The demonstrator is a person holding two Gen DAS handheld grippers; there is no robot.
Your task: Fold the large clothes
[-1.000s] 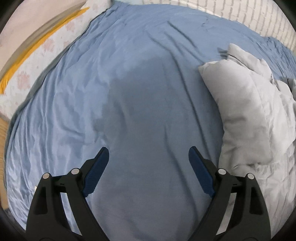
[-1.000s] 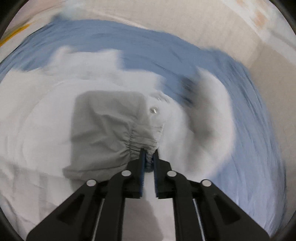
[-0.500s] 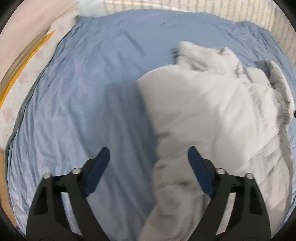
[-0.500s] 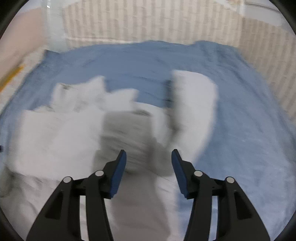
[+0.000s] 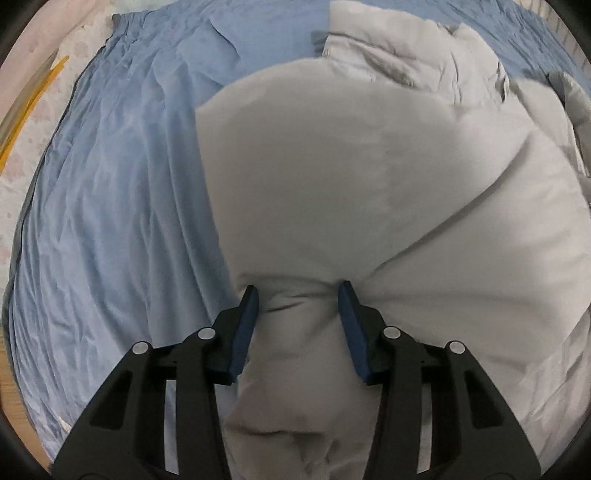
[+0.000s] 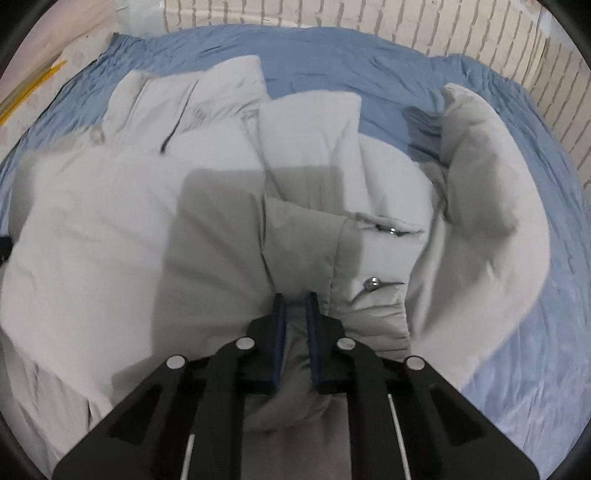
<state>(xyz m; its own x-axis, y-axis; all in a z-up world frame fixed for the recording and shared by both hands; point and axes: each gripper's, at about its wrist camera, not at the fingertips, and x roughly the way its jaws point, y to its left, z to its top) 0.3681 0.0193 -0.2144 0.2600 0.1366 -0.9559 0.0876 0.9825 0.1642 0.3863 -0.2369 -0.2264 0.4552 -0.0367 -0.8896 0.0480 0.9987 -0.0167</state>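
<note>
One puffy, pale-grey jacket (image 6: 221, 229), crumpled.

Probably a home bedroom: a bed with a blue sheet (image 6: 332, 55) stands against a brick-patterned wall (image 6: 369, 14).

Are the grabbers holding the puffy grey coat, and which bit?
Both hand-held grippers are closing on the coat. The left pinches a bunched fold of a puffy panel; the right pinches fabric beside the gathered hem near the snaps.
</note>
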